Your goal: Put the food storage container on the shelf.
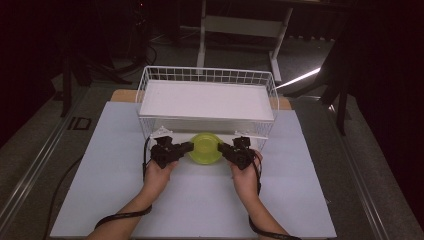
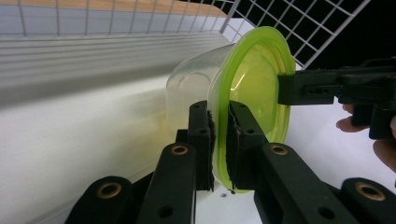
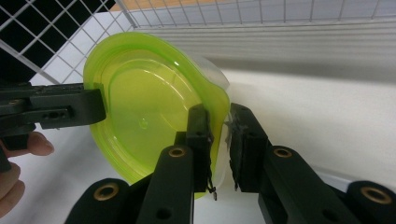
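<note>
Black jaws of the left gripper (image 2: 219, 140) clamped the near rim of a lime-green lidded plastic container (image 1: 205, 147), while the right gripper (image 3: 218, 140) pinched the opposite rim. Held between both at the front edge of a white wire basket (image 1: 150, 80) on the desk (image 1: 200, 205), the tub was apparently shared between two grips to keep it level.

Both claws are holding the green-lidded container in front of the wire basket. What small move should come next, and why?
Probably a small, level lift with both hands together. The left claw and right claw each pinch the rim of the green-lidded container on opposite sides, and it sits close against the wire basket. Equal lifting should keep it from tilting or twisting between the grips.
</note>
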Demonstrator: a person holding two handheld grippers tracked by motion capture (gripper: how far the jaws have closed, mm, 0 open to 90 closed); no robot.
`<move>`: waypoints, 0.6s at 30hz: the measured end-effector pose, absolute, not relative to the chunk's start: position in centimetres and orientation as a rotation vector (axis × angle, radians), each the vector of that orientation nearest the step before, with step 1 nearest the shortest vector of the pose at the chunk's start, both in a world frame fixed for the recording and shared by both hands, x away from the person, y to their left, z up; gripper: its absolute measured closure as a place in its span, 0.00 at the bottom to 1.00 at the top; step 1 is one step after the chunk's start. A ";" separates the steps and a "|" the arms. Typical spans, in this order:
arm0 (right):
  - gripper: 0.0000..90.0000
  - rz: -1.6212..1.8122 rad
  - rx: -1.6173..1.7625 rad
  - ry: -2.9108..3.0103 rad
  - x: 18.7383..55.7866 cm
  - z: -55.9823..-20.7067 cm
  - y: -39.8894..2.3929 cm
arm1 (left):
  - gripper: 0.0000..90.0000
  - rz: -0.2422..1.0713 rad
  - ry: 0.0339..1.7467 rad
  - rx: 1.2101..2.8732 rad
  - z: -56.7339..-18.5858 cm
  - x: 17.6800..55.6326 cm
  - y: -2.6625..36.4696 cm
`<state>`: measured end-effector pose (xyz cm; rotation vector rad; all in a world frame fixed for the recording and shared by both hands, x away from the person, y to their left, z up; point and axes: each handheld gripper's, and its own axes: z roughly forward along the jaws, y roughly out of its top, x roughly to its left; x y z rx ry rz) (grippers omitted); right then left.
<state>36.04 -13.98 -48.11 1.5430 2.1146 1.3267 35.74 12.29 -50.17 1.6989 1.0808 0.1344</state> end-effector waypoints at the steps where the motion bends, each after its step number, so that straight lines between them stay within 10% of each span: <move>1: 0.88 1.326 1.542 2.113 36.1 -48.2 -13.9 | 0.91 0.134 1.082 1.701 -50.3 36.0 12.3; 18: 0.83 1.344 1.463 2.041 37.2 -48.4 -13.1 | 0.86 0.187 1.122 1.649 -50.5 38.0 12.3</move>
